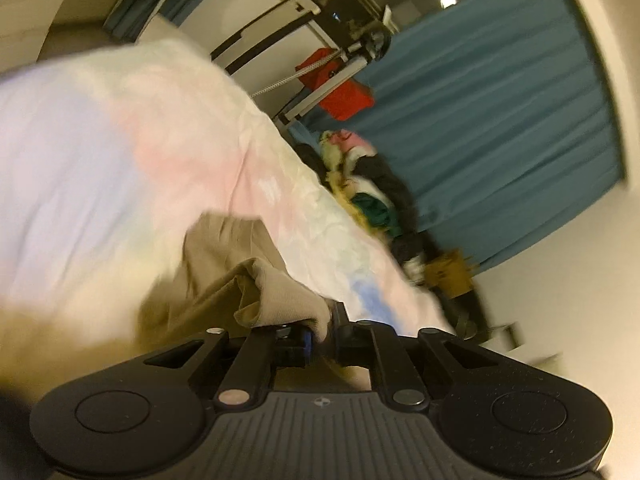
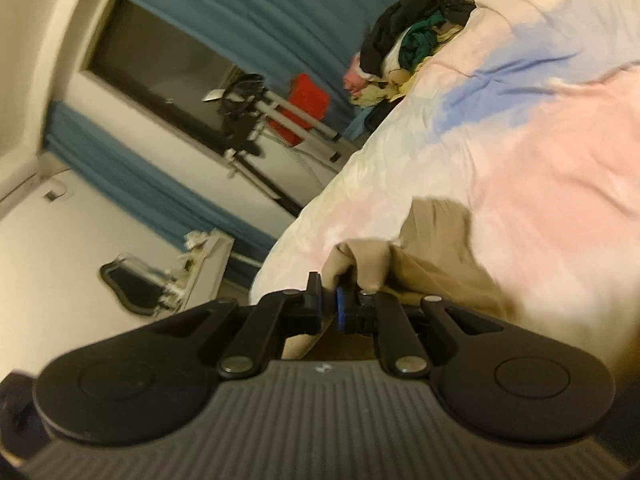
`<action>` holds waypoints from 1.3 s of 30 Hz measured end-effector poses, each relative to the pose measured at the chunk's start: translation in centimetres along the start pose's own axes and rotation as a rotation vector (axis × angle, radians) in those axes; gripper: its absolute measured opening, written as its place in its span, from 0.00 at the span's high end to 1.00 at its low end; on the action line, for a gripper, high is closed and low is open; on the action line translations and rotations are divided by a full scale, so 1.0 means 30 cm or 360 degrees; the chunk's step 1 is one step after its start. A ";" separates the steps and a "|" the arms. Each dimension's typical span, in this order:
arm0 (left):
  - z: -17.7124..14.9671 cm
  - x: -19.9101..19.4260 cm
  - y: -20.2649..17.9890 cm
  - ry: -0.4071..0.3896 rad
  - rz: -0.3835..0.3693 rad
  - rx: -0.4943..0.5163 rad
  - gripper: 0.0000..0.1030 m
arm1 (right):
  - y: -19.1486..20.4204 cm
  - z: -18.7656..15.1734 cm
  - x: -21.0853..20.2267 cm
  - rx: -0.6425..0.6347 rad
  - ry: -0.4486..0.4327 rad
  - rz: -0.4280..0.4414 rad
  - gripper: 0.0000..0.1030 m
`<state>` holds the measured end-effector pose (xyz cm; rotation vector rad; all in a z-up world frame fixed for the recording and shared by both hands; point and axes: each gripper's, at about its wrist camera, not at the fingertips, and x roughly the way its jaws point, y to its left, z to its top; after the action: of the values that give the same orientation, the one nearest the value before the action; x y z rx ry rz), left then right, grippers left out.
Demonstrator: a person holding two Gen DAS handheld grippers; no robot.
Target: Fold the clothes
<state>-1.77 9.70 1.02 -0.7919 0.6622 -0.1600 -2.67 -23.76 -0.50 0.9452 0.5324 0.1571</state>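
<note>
A tan garment [image 1: 224, 264] lies on a pastel tie-dye bedspread [image 1: 100, 140]. My left gripper [image 1: 320, 330] is shut on a bunched edge of the tan garment and holds it up off the bed. In the right wrist view the same tan garment [image 2: 436, 256] trails over the bedspread [image 2: 540, 140], and my right gripper [image 2: 330, 306] is shut on another bunched edge of it. Both views are tilted and blurred.
A heap of mixed clothes [image 1: 368, 184] lies at the far end of the bed; it also shows in the right wrist view [image 2: 408, 40]. Teal curtains [image 1: 500, 120], a red bag [image 1: 340, 88] on a metal stand and a white wall lie beyond the bed edge.
</note>
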 end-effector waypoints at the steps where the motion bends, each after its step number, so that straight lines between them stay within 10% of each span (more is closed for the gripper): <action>1: 0.040 0.055 -0.021 0.0026 0.0047 0.0028 0.89 | 0.009 0.028 0.063 0.0019 0.0005 -0.0043 0.88; 7: 0.175 0.402 -0.034 0.0099 0.0289 0.0251 0.88 | -0.031 0.129 0.443 -0.0029 0.0091 -0.0247 0.88; 13: 0.190 0.562 0.089 0.0172 0.0255 0.0308 0.88 | -0.224 0.117 0.599 0.0090 0.0267 -0.0192 0.85; 15: 0.184 0.552 0.097 0.0162 0.0216 0.0338 0.83 | -0.238 0.119 0.571 0.0094 0.0296 -0.0140 0.59; 18: 0.170 0.508 0.079 0.0144 0.0115 0.0396 0.31 | -0.169 0.127 0.502 0.0013 0.0270 -0.0016 0.09; 24: 0.100 0.476 0.012 0.0095 0.0169 0.0699 0.14 | -0.033 0.062 0.444 -0.0423 0.0262 0.0043 0.14; 26: 0.076 0.465 -0.010 0.0078 0.0187 0.0799 0.14 | -0.020 0.039 0.477 -0.0544 0.0306 -0.0021 0.44; 29: 0.049 0.507 0.002 0.0098 0.0262 0.0909 0.14 | -0.027 0.016 0.556 -0.0696 0.0365 -0.0129 0.61; 39: 0.065 0.717 0.074 0.0162 0.0372 0.0921 0.15 | -0.042 -0.025 0.774 -0.0966 0.0402 -0.0319 0.65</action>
<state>16.13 4.46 -10.09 -0.1489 0.7506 -0.1683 16.83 -15.71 -10.32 0.2780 0.7536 0.2419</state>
